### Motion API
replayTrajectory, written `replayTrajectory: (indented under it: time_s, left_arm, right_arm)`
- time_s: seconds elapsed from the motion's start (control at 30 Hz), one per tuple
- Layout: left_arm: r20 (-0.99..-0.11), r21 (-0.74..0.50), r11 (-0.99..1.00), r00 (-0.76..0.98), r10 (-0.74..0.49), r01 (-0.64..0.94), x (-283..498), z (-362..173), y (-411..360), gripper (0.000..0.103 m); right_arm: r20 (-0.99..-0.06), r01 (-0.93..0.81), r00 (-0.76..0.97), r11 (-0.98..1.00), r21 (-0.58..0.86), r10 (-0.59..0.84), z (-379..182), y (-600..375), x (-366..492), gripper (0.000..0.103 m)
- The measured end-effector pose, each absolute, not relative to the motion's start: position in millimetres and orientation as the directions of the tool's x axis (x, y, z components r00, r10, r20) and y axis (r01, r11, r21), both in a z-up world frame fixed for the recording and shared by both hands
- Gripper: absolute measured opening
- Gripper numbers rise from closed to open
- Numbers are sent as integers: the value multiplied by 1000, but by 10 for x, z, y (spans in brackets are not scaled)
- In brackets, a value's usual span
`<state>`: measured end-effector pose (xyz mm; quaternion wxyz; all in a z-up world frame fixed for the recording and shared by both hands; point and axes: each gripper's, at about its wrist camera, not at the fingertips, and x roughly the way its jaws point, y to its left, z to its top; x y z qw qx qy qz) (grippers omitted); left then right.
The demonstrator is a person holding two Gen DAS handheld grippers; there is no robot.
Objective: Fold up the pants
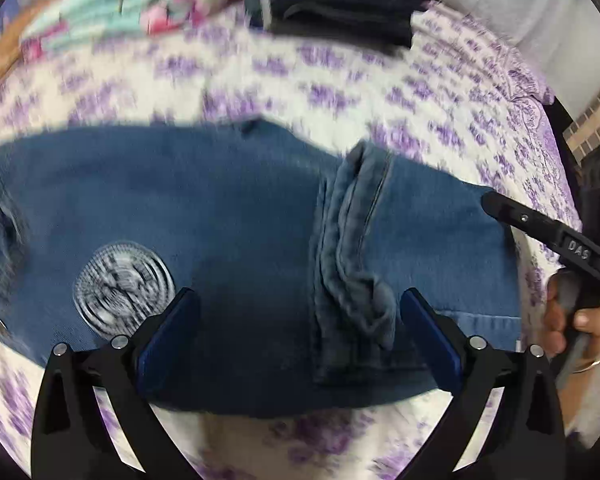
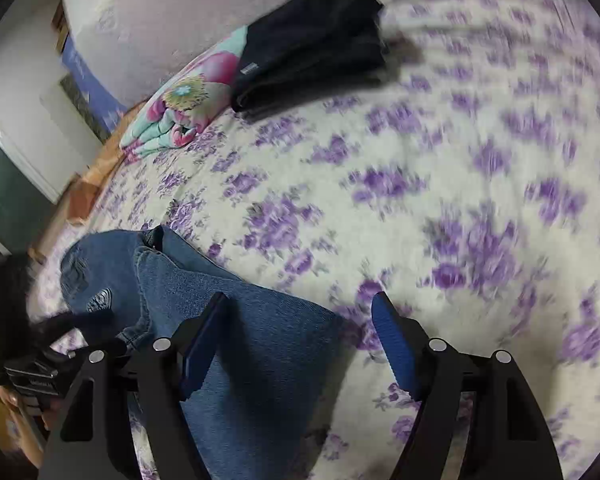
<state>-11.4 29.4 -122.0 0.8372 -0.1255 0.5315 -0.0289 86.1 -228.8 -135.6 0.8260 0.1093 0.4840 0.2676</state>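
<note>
Only the left view shows the jeans' (image 1: 228, 208) round patch (image 1: 124, 284) (blurred).

Left gripper (image 1: 300, 312) and right gripper (image 2: 300, 320) both gape wide, angled downward, holding nothing.

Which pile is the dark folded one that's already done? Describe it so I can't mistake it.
Start from the bed with the purple-flowered sheet. At its far edge by the wall lies a folded black garment, a small pale label showing at one edge. It sits right beside a folded pink-and-turquoise floral blanket; the blue jeans lie nearer.
</note>
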Motion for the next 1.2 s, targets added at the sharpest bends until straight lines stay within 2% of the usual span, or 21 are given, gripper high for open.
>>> replayTrajectory:
  time_s: [0.07, 0.1, 0.13, 0.23, 0.3, 0.37, 0.4, 0.43, 0.5, 0.57, 0.63, 0.67, 0.77, 0.83, 0.87, 0.9, 1.0, 1.07, 1.13, 1.2]
  left_arm:
    - [-875, -286, 953, 432, -217, -101, -126, -1219, 294, 98]
    - [-868, -315, 944, 434, -244, -100, -129, -1216, 291, 98]
    - [-858, -355, 930, 426, -287, -90, -117, -1228, 280, 98]
    - [-862, -386, 920, 380, -335, -65, -8, -1333, 177, 97]
    - [-873, -350, 935, 380, -305, -53, 71, -1402, 112, 85]
    - [-886, -298, 951, 394, -243, -83, 100, -1401, 98, 47]
    - [-877, -320, 944, 401, -264, -77, 97, -1379, 105, 33]
    - [-871, -341, 938, 397, -290, -65, 86, -1358, 106, 31]
    - [-862, -319, 946, 432, -264, -58, 5, -1249, 111, 23]
    - [-844, -301, 953, 474, -251, -30, -101, -1089, 133, 15]
    - [-830, -281, 960, 503, -242, -2, -173, -968, 130, 15]
    - [-832, -264, 965, 507, -225, -6, -170, -947, 142, 15]
    - [-851, -172, 983, 512, -116, -64, -117, -1054, 234, 15]
    - [-882, -140, 985, 465, -80, -97, -41, -1282, 278, 19]
    - [-876, -132, 986, 476, -69, -99, -40, -1345, 272, 20]
    - [-864, -105, 990, 502, -46, -90, -80, -1326, 249, 21]
    - [-856, 7, 996, 515, 49, -85, -112, -1248, 175, 40]
    - [-852, 19, 995, 519, 69, -99, -162, -1139, 251, 62]
    - [-832, -7, 994, 552, 56, -110, -234, -992, 386, 74]
    - [-792, -13, 986, 604, 90, -164, -395, -814, 633, 77]
  right_arm:
    - [-720, -319, 354, 801, 507, 597, -1370, -2322, 827, 74]
    - [-711, -321, 346, 789, 524, 613, -1375, -2326, 823, 67]
    - [-697, -335, 339, 773, 538, 632, -1375, -2309, 817, 53]
    - [-702, -349, 368, 790, 503, 610, -1363, -2238, 778, 51]
    - [-701, -345, 378, 794, 500, 605, -1355, -2218, 770, 57]
    - [-703, -339, 385, 800, 495, 598, -1354, -2210, 765, 61]
    - [-708, -341, 398, 810, 477, 584, -1343, -2197, 753, 66]
    - [-710, -341, 404, 815, 468, 576, -1334, -2202, 747, 69]
    - [-707, -338, 419, 821, 460, 569, -1302, -2192, 729, 70]
    - [-667, -365, 494, 830, 423, 557, -1138, -2172, 610, 71]
    - [-591, -463, 571, 818, 341, 570, -935, -2067, 407, 90]
    - [-576, -491, 593, 819, 297, 563, -887, -2007, 336, 94]
    - [-641, -477, 592, 853, 210, 489, -1019, -1833, 357, 95]
    - [-763, -439, 502, 880, 181, 407, -1302, -1745, 518, 92]
    - [-795, -416, 456, 886, 206, 399, -1447, -1758, 604, 92]
    - [-786, -410, 452, 881, 237, 422, -1464, -1799, 633, 94]
    - [-774, -420, 467, 878, 231, 427, -1359, -1823, 615, 92]
    - [-764, -418, 493, 884, 211, 415, -1301, -1846, 583, 92]
    - [-723, -432, 533, 876, 215, 441, -1168, -1907, 536, 93]
    - [-664, -440, 570, 862, 252, 484, -1052, -1999, 519, 93]
